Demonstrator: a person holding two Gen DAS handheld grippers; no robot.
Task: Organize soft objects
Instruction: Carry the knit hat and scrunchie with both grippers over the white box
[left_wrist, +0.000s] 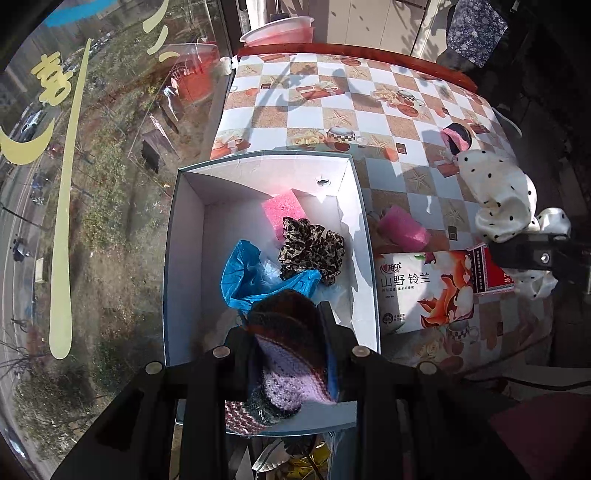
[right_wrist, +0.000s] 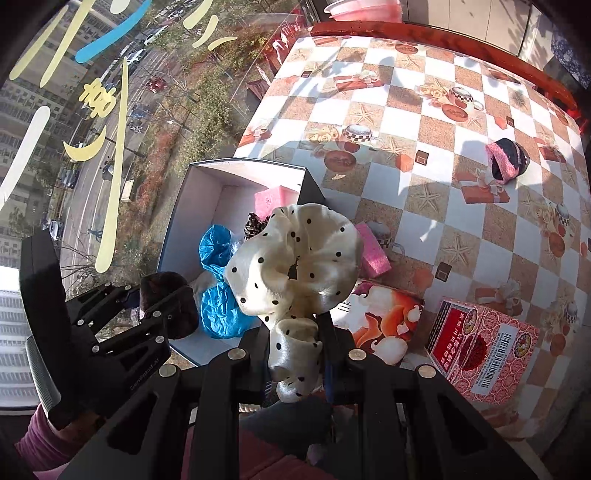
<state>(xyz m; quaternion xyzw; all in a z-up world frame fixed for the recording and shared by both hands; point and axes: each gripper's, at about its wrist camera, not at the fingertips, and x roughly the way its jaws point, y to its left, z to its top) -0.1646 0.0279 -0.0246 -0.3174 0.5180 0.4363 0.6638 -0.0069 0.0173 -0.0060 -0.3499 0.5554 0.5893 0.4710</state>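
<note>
Holding a knit hat (left_wrist: 284, 339) over the box (left_wrist: 177, 258), the left gripper (left_wrist: 288, 332) is nearer than the right gripper (right_wrist: 295, 332), which is pinching a dotted scrunchie (right_wrist: 295, 254) beside the box's right wall.

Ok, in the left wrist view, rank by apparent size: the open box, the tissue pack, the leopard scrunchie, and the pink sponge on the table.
1. Open box, clearly largest.
2. Tissue pack.
3. Leopard scrunchie.
4. Pink sponge on the table, though it looks close to the scrunchie, so that order is unsure.
</note>
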